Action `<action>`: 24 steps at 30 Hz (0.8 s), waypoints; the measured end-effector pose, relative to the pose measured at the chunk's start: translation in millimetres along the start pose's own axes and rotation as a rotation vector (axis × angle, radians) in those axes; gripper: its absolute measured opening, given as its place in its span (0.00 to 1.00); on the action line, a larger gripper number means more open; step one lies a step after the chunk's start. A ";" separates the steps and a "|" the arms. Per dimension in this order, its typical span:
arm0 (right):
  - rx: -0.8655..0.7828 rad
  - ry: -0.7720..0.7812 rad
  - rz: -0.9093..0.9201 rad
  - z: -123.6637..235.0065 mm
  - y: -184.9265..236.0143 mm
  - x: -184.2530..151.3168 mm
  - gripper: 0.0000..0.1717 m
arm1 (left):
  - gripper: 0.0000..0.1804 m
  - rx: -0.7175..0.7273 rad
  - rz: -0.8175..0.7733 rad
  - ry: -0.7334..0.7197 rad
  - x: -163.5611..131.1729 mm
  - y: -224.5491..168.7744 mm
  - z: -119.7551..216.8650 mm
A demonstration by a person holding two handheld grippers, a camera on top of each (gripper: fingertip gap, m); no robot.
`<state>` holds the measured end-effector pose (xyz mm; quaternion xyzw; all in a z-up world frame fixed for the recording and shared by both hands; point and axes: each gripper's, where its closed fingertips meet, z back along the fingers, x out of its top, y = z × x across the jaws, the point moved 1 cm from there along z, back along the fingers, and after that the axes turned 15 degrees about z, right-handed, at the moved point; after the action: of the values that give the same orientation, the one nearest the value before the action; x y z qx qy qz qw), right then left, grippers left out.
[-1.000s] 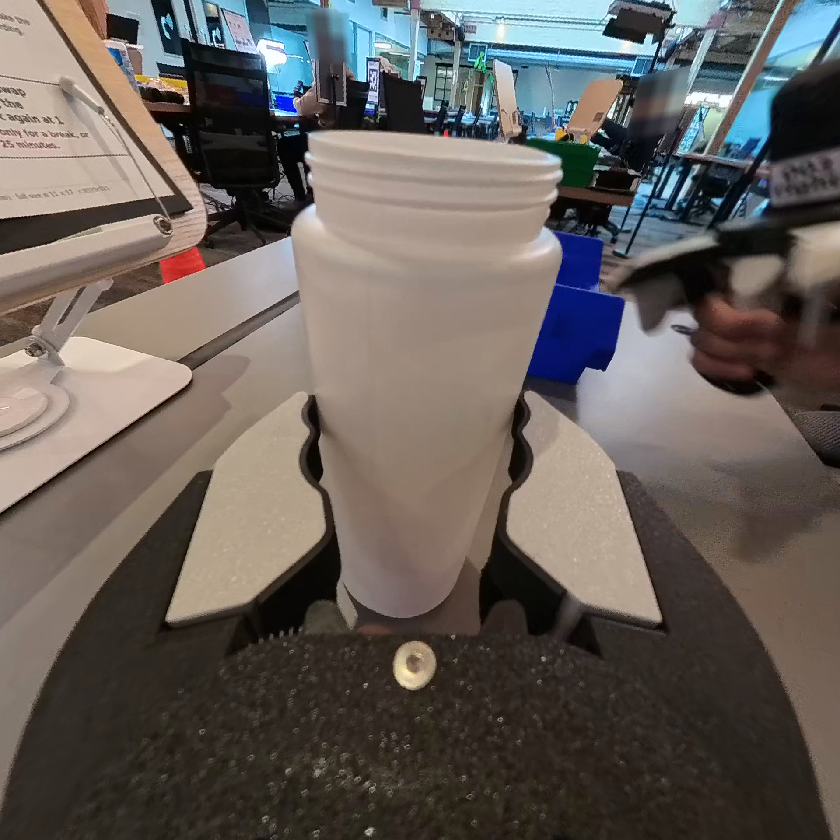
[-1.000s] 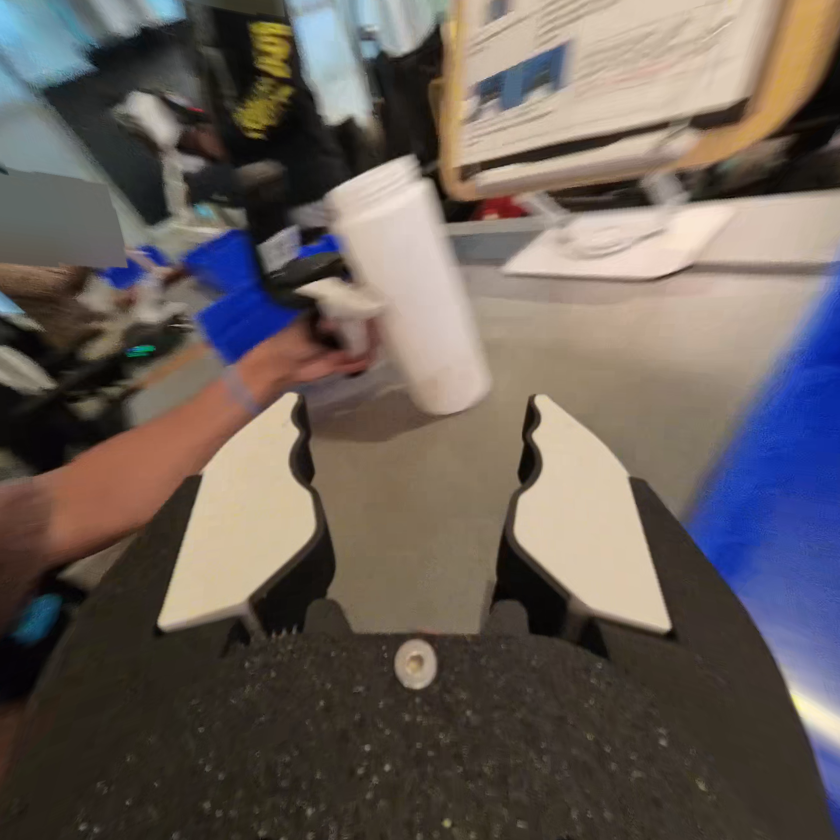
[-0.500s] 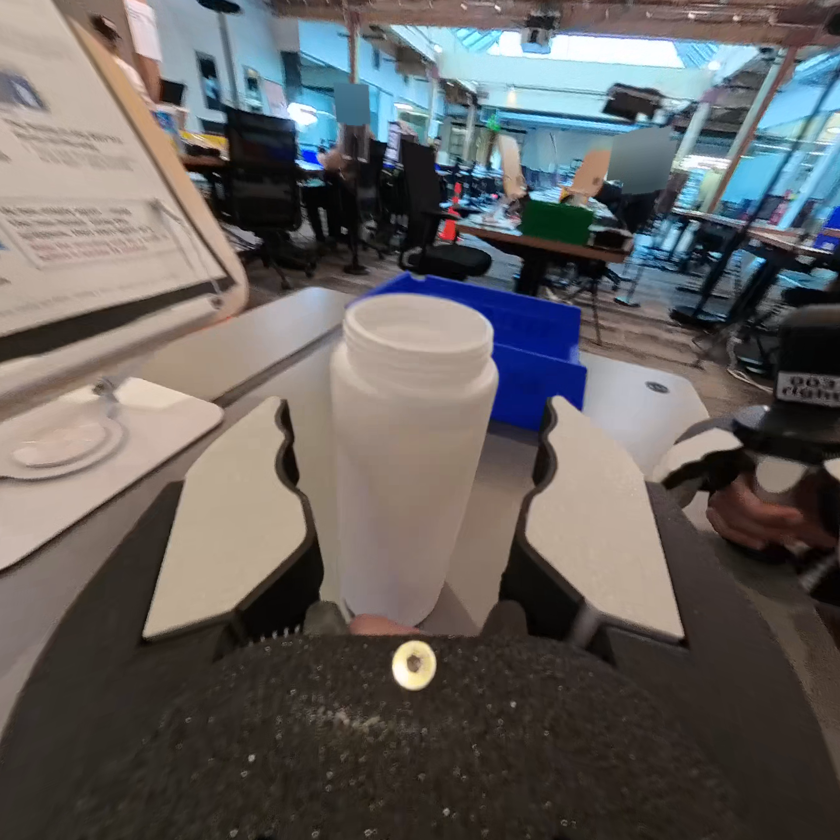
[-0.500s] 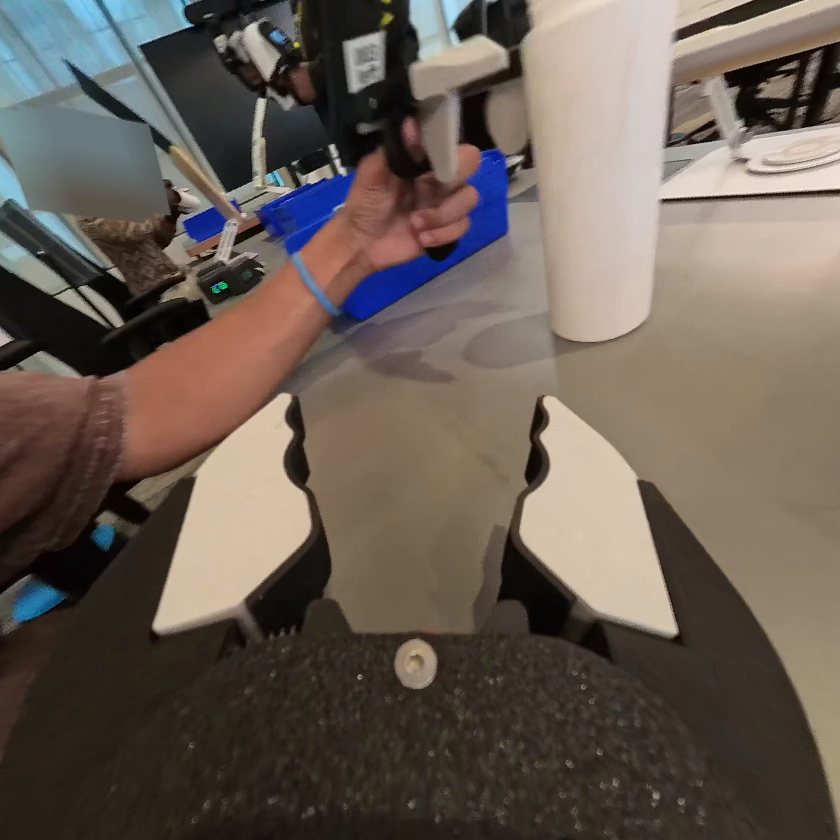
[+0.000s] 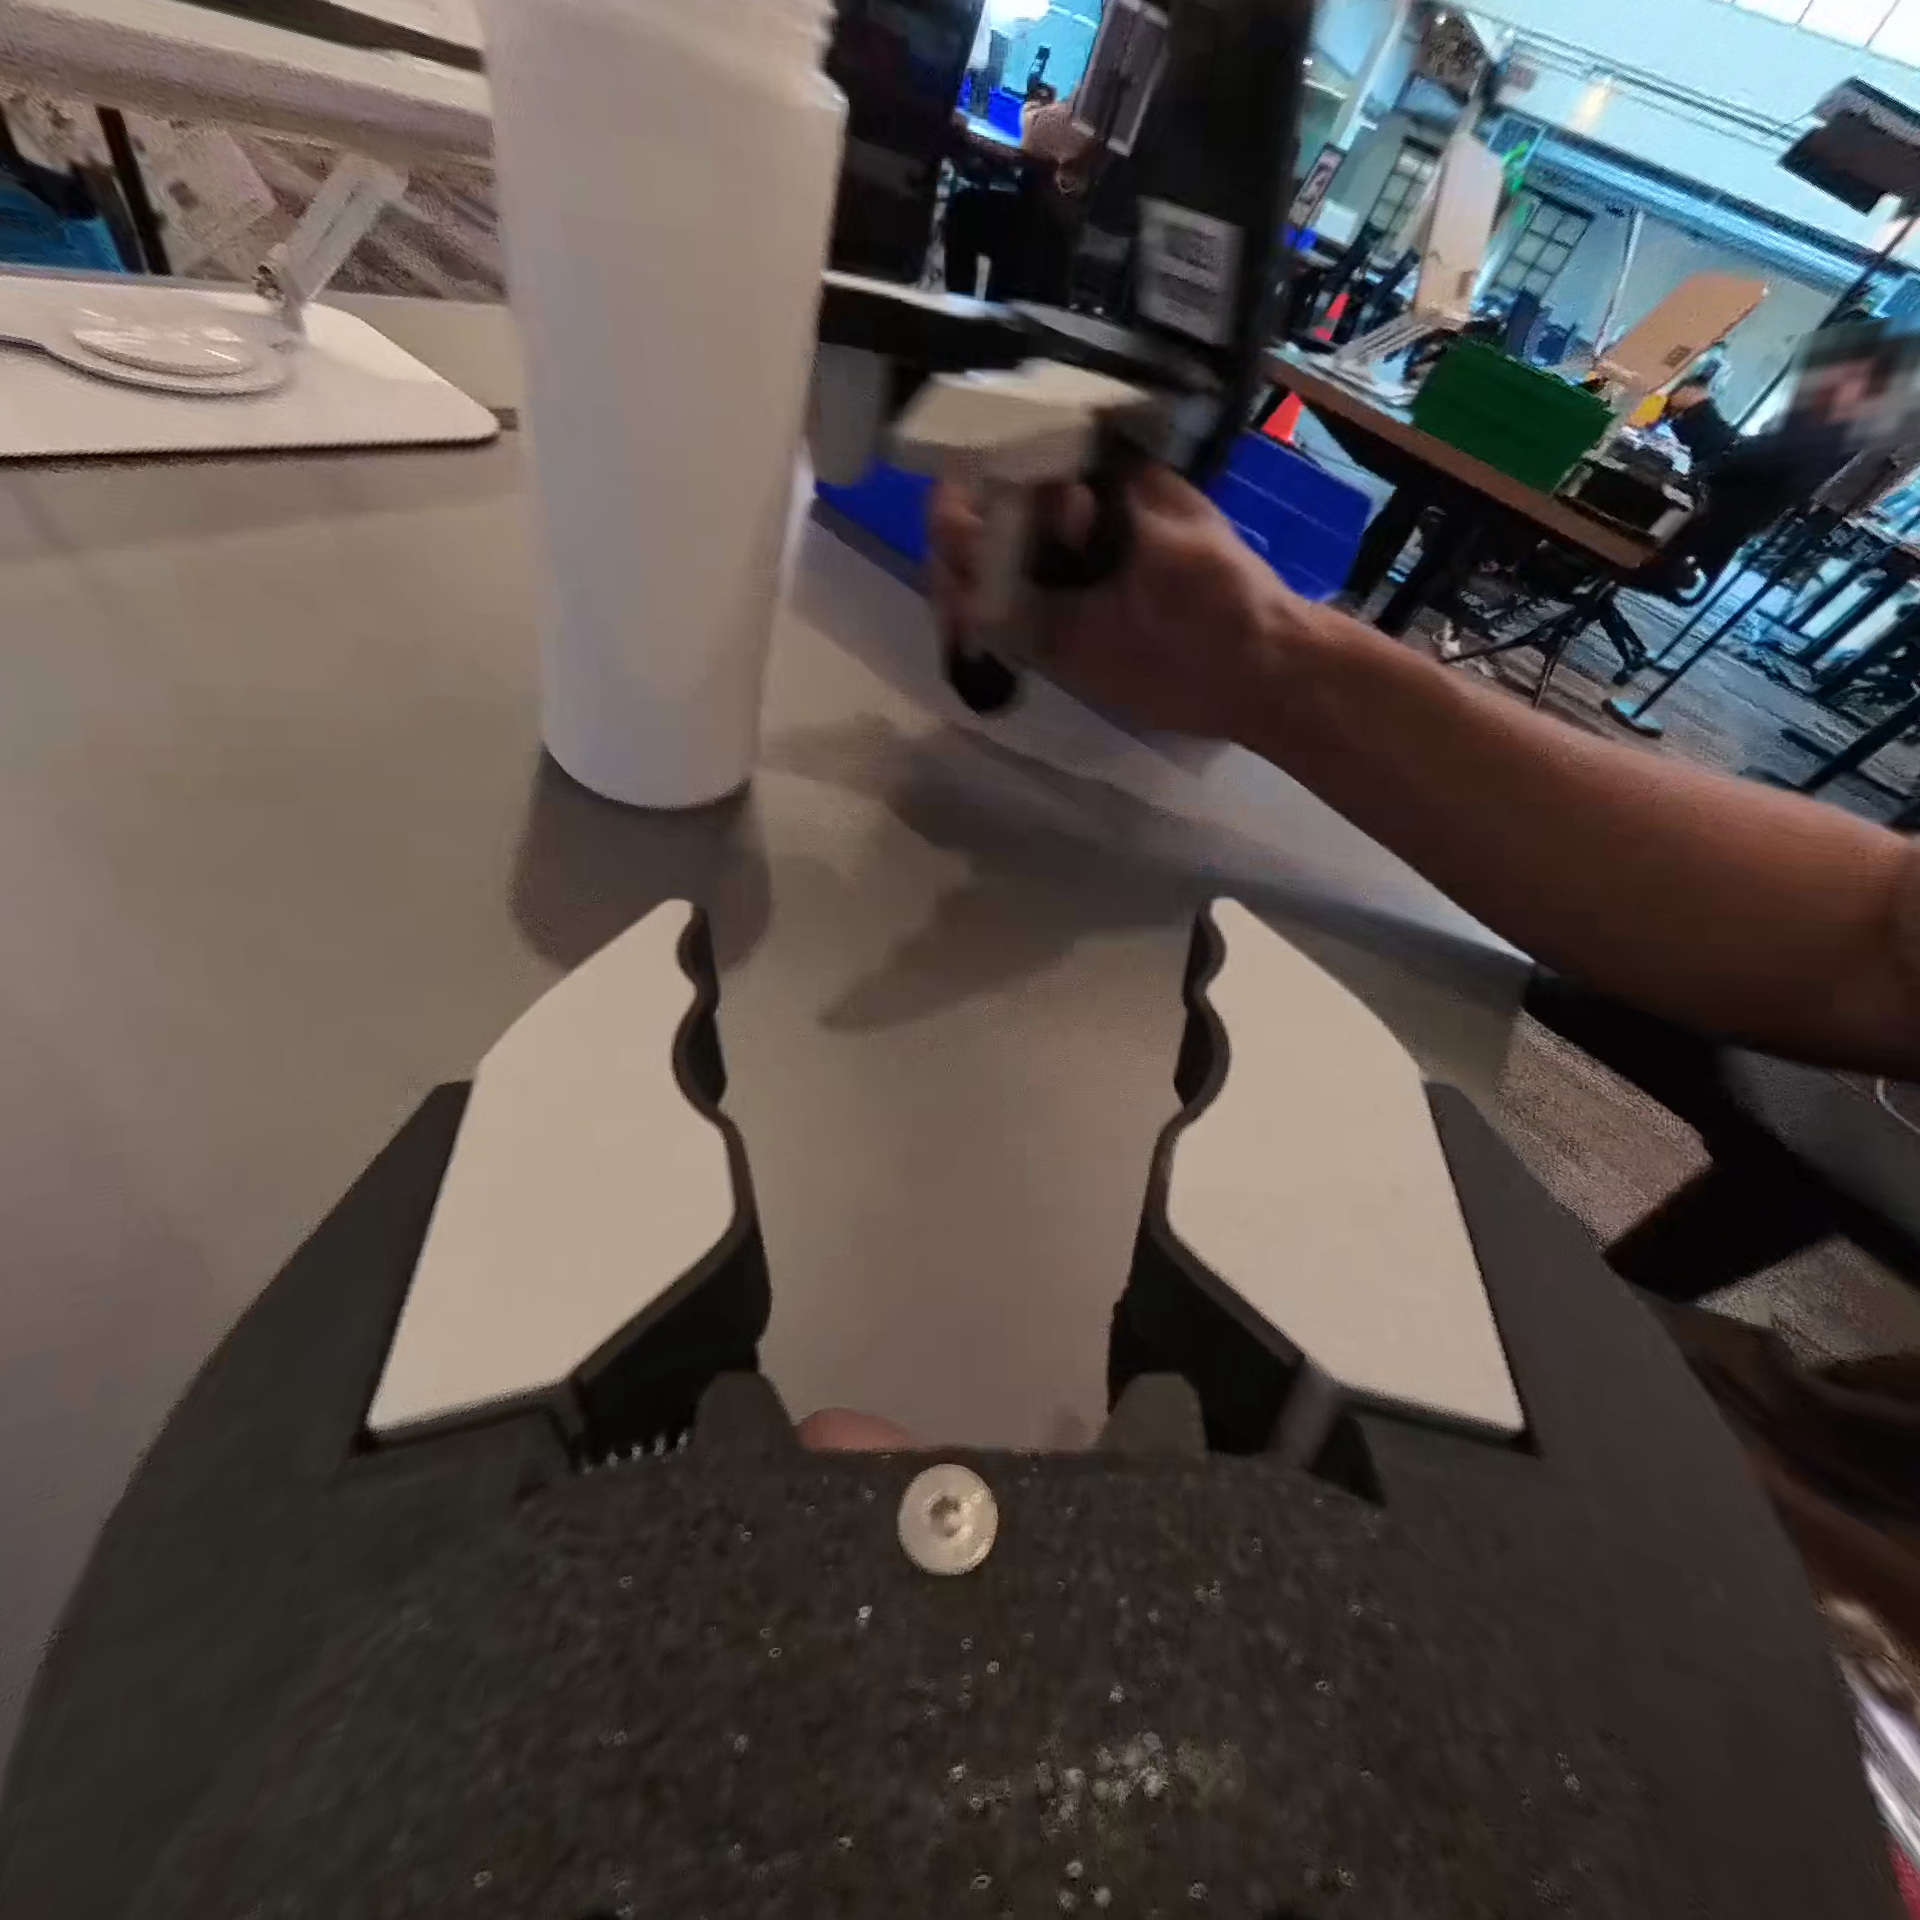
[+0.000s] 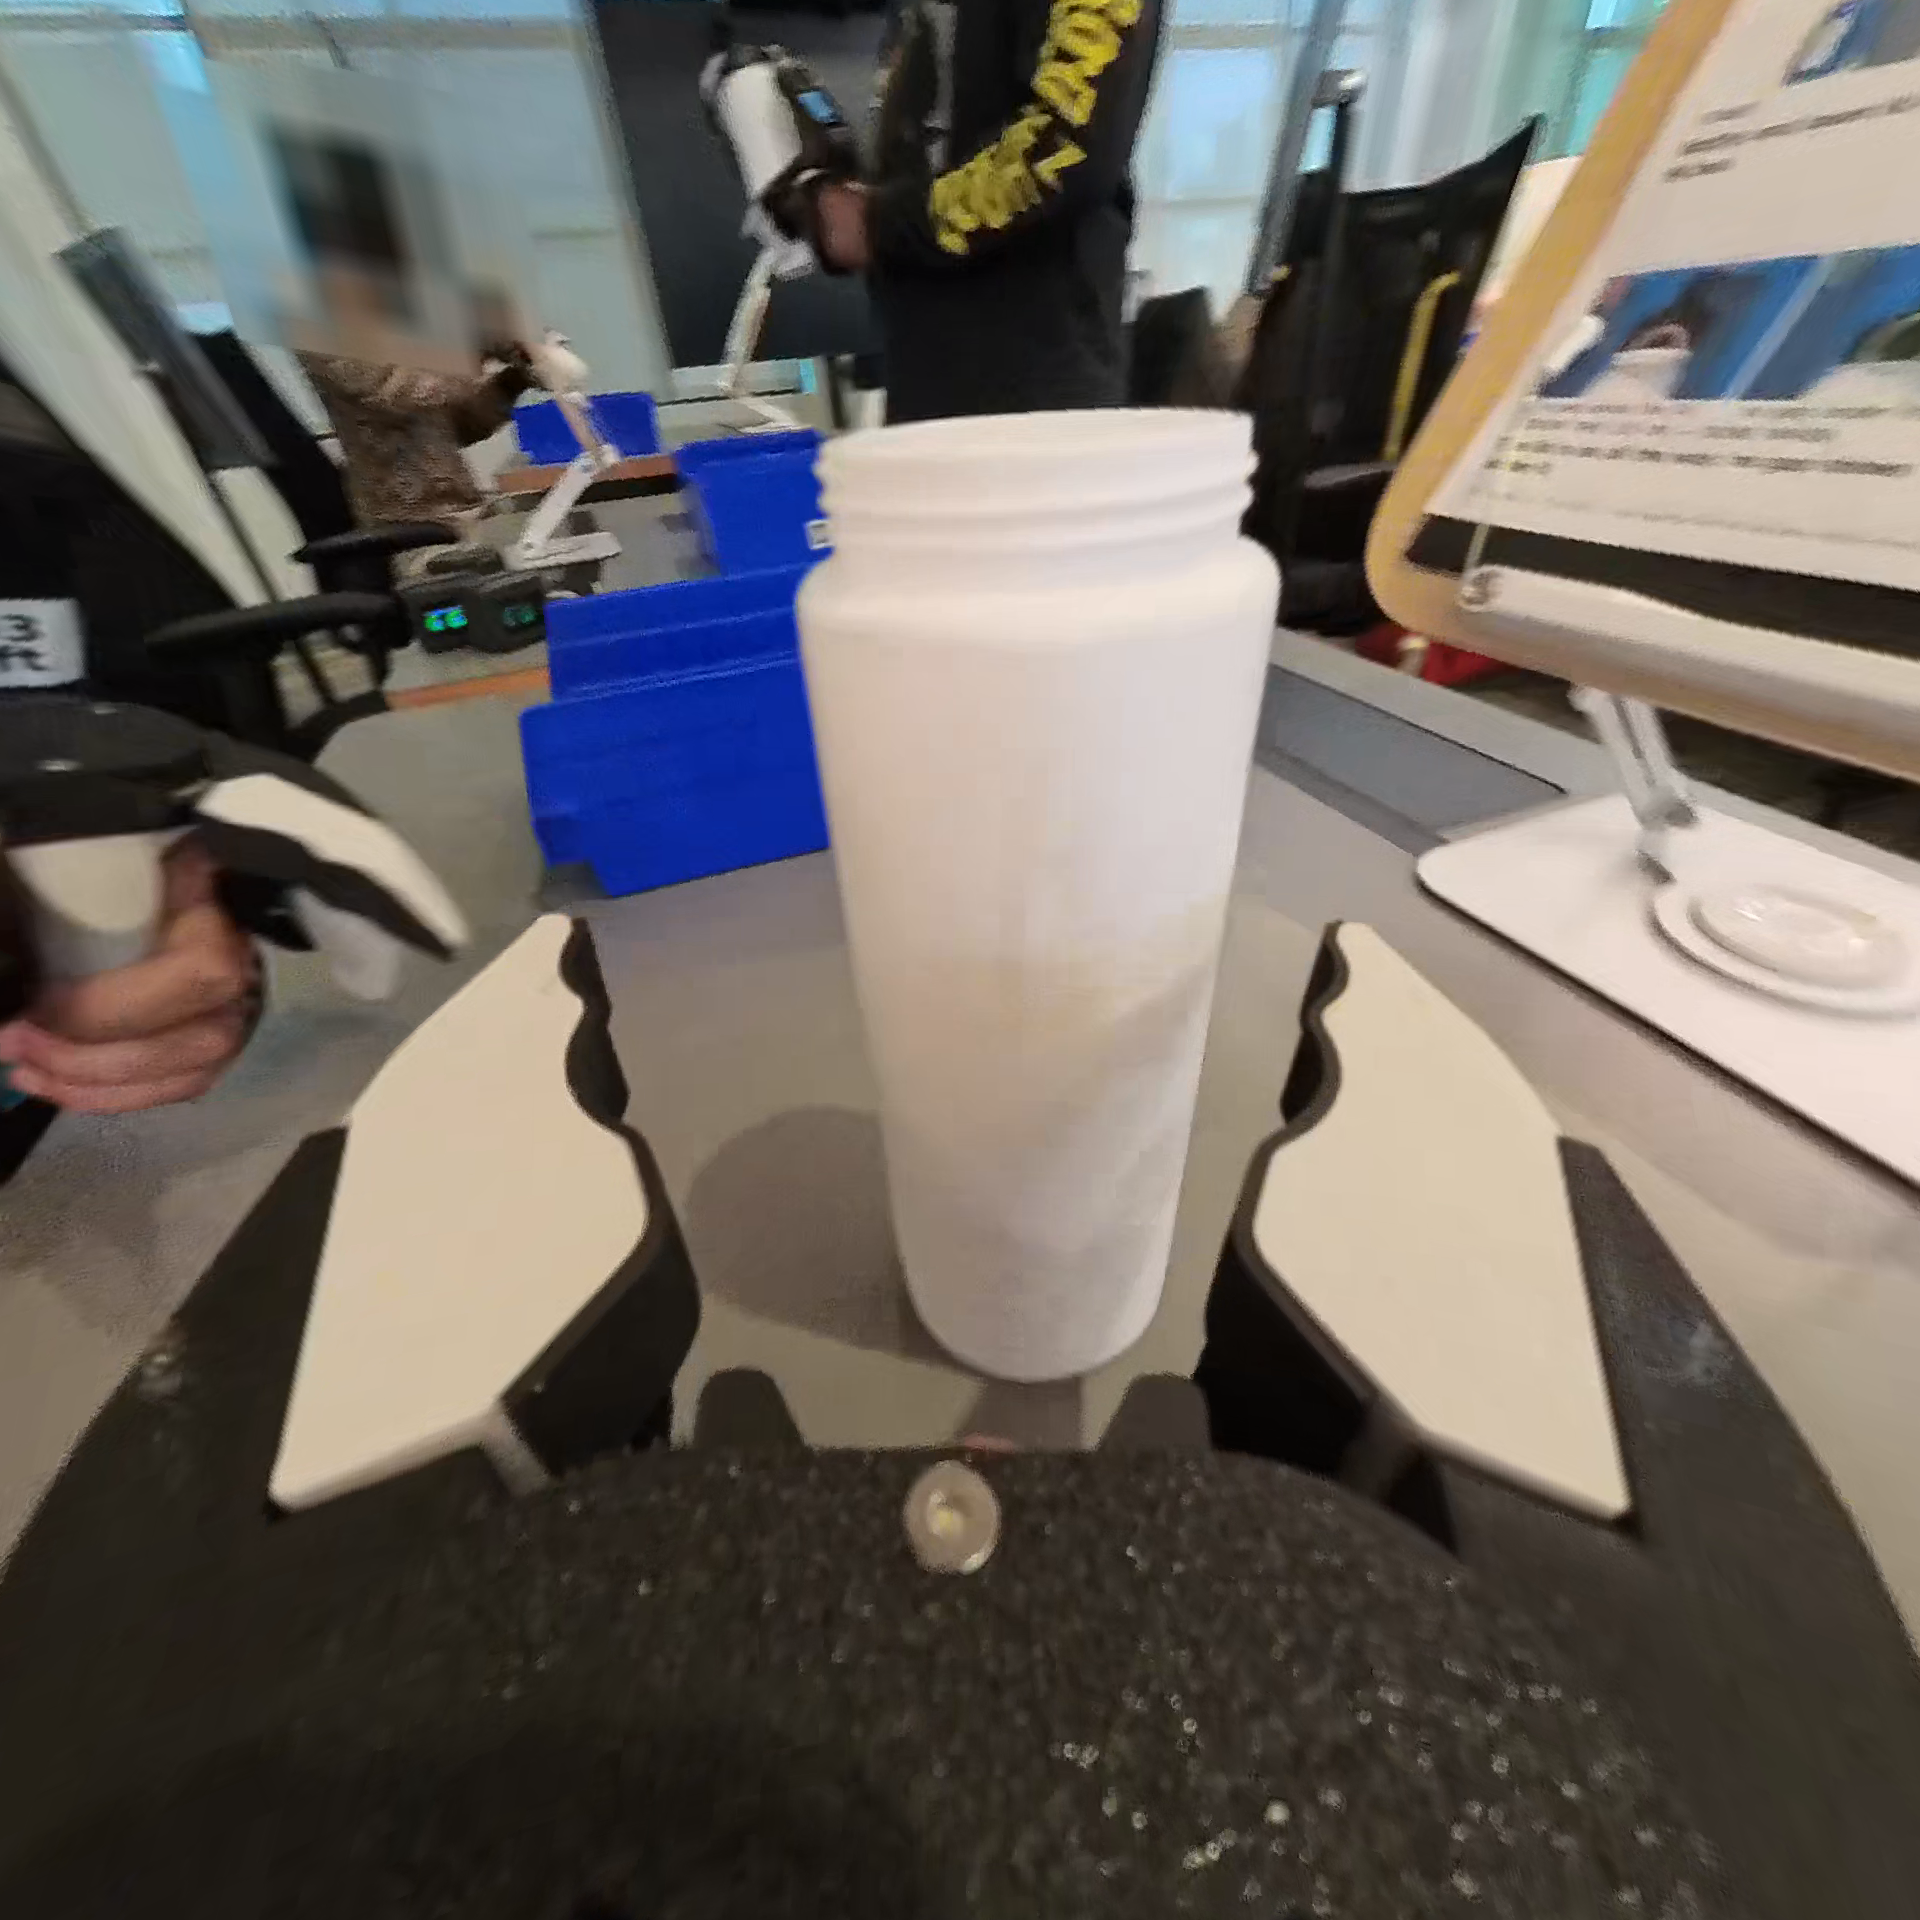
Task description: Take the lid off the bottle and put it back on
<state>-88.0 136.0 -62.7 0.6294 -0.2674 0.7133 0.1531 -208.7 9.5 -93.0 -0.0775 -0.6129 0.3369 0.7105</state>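
My right gripper has its jaws spread wide around the white bottle, with a gap on each side, neither pad touching. The bottle stands upright on the grey table, neck uncapped. My left gripper is open on nothing, the bottle ahead and to its left.

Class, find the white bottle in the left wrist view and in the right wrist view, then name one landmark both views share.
Left wrist view: white bottle upper left of centre, standing beyond the open fingers.
Right wrist view: centre, lidless, standing between the open fingers, gaps on both sides.
Shared landmark: the blue bin behind the bottle.
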 end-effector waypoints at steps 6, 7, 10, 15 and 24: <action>0.241 -0.007 -0.111 -28.5 -6.3 -9.2 0.52 | 0.45 0.038 -0.105 -0.004 -17.2 -9.1 26.1; 0.249 0.012 -0.140 -28.0 -5.5 -8.5 0.52 | 0.45 0.043 -0.096 -0.002 -17.0 -6.7 26.1; 0.217 -0.041 -0.114 -17.8 -2.3 10.2 0.51 | 0.43 0.040 -0.062 -0.004 -17.1 -0.9 24.0; 0.118 -0.055 -0.018 32.5 -2.8 86.3 0.51 | 0.43 0.069 -0.122 0.051 -24.7 7.1 13.8; -0.548 0.332 0.268 230.9 -59.3 171.3 0.51 | 0.42 0.025 -0.174 0.096 -31.7 -8.4 2.6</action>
<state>105.7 31.1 131.2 0.3997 -0.5006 0.7215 0.2627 -208.5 -15.9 -114.0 -0.0311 -0.5781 0.2774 0.7667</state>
